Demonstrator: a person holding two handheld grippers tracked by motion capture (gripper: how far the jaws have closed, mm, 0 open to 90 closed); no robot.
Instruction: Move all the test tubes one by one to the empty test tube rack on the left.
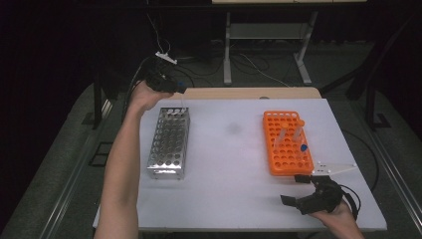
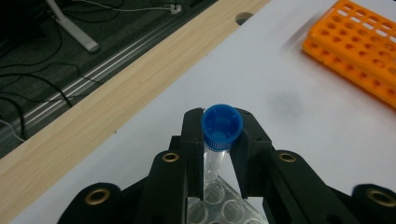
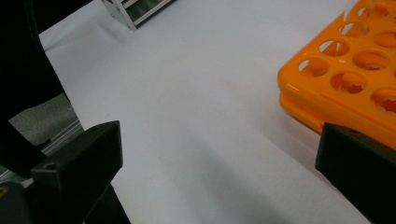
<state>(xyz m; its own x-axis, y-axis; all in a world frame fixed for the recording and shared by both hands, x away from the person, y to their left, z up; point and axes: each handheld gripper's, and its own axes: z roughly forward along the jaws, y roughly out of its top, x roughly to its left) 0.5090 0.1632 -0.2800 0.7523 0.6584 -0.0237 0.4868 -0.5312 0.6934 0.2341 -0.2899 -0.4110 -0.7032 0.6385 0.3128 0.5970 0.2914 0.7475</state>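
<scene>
Blue-capped, unlabelled tube (image 2: 219,140) stands upright at frame centre, cap up, clamped by the left gripper (image 2: 220,140) above the metal rack (image 1: 168,143); right gripper (image 3: 219,154) spread wide, holding nothing.

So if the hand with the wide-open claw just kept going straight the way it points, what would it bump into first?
Probably nothing soon. The right gripper looks along bare white table, with the orange rack off to one side. Far ahead stands the metal rack, but depth is hard to judge, so it might pass beside it.
</scene>
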